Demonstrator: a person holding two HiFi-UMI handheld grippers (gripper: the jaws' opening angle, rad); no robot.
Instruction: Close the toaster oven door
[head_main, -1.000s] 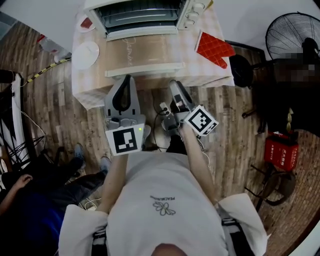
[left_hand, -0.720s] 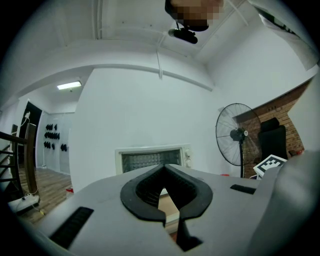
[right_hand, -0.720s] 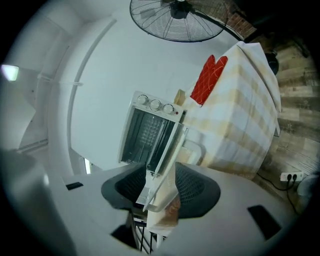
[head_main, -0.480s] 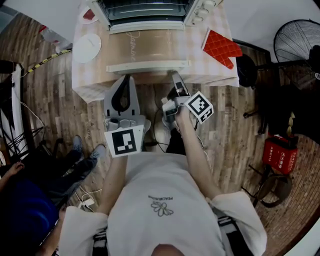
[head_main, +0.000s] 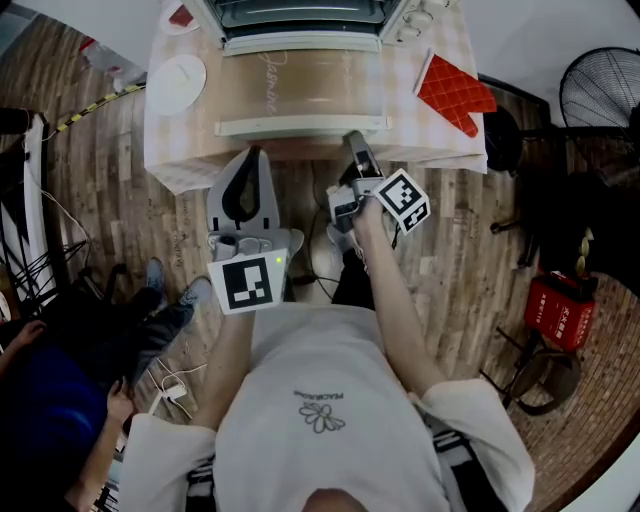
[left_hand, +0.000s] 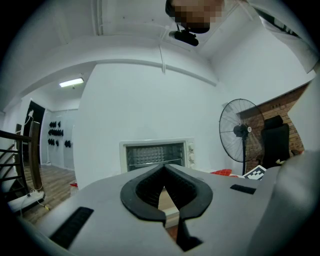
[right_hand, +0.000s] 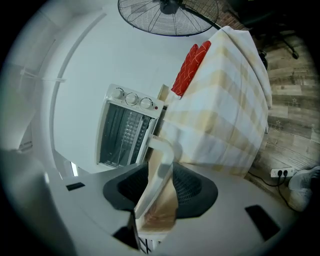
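Note:
The white toaster oven stands at the back of the cloth-covered table. Its glass door lies open and flat, with the white handle along the front edge. My right gripper is rolled on its side at the handle's right part. In the right gripper view the handle and the door's edge pass between the jaws, which have just been closing; I see no pad pressing on it. My left gripper hangs below the table's front edge, shut and empty, with its tips meeting.
A white plate sits left of the door and a red oven mitt on the table's right corner. A standing fan and a red box are at the right. A seated person is at the left. A power strip lies on the floor.
My right gripper has moved forward and rolled, coming up to the door's handle. The left gripper has barely shifted. The table sits lower in the head view.

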